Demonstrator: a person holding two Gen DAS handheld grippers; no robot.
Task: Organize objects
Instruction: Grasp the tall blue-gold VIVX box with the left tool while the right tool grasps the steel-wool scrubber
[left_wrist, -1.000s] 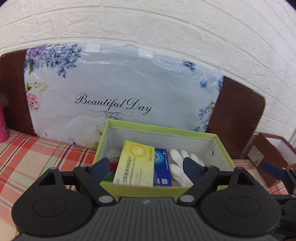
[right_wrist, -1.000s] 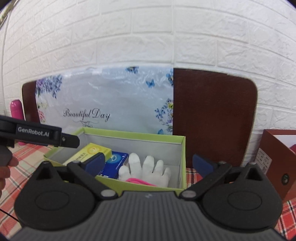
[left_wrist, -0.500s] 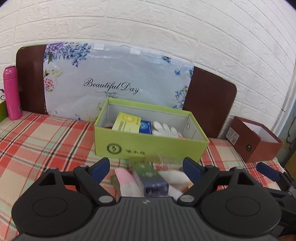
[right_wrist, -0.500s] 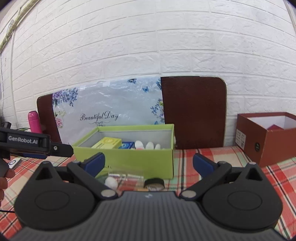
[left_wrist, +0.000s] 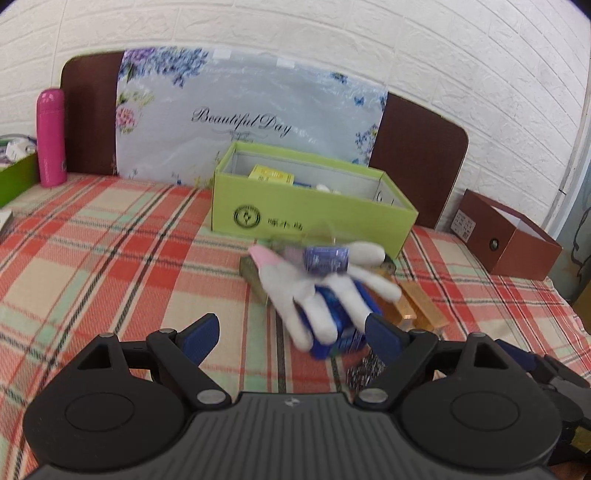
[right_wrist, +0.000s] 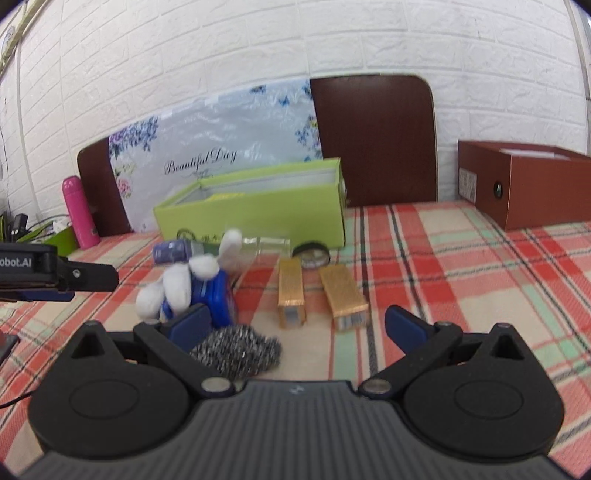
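Note:
A lime-green open box (left_wrist: 310, 210) (right_wrist: 258, 214) stands on the plaid cloth with a yellow carton (left_wrist: 271, 173) inside. In front of it lies a pile: a white glove (left_wrist: 306, 284) (right_wrist: 177, 284) over a blue box (left_wrist: 332, 328) (right_wrist: 218, 299), a clear bottle with a purple cap (left_wrist: 327, 258) (right_wrist: 171, 251), two gold bars (right_wrist: 291, 295) (left_wrist: 417, 306), a steel-wool pad (right_wrist: 236, 354) and a black tape roll (right_wrist: 312, 253). My left gripper (left_wrist: 291, 332) is open just short of the glove. My right gripper (right_wrist: 299, 325) is open, above the steel wool and near the gold bars.
A pink flask (left_wrist: 51, 136) (right_wrist: 79, 212) and a dark green bin (left_wrist: 14, 177) stand at the far left. A brown open box (left_wrist: 513, 240) (right_wrist: 528, 188) sits at the right. A floral bag (left_wrist: 243, 110) leans on a brown board against the brick wall.
Both grippers have drawn back from the green box and sunk lower. The pile of loose things in front of the box has come into view. Jaws stay wide.

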